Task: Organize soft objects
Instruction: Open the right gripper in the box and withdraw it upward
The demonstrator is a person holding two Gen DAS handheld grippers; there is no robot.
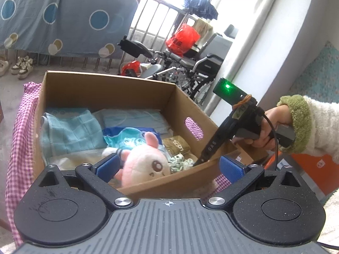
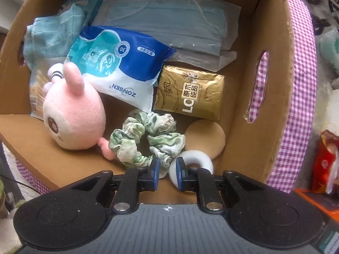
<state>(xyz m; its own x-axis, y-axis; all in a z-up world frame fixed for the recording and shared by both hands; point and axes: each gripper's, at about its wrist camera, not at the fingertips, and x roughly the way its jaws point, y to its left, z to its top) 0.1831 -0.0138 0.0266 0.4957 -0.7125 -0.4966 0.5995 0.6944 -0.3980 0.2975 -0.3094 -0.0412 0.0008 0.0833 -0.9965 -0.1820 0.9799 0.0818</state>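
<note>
A cardboard box (image 1: 118, 89) holds soft things: a pink plush rabbit (image 1: 144, 167), a green scrunchie (image 2: 146, 139), a blue wipes pack (image 2: 118, 63), a gold tissue pack (image 2: 190, 93), face masks (image 2: 169, 19), a light blue cloth (image 2: 50, 36), a tan round puff (image 2: 204, 137) and a white ring (image 2: 195, 163). My left gripper (image 1: 168, 167) is open, empty, at the box's near wall. My right gripper (image 2: 167, 173) reaches into the box with its jaws nearly closed; its pads touch the scrunchie's edge and the white ring, and I cannot tell whether it grips either.
The box sits on a pink checked cloth (image 1: 23, 127). Behind it stand a wheelchair (image 1: 190, 63), red bags (image 1: 182, 38) and shoes (image 1: 21, 66). An orange box (image 1: 313, 165) and a red packet (image 2: 324, 160) lie to the right.
</note>
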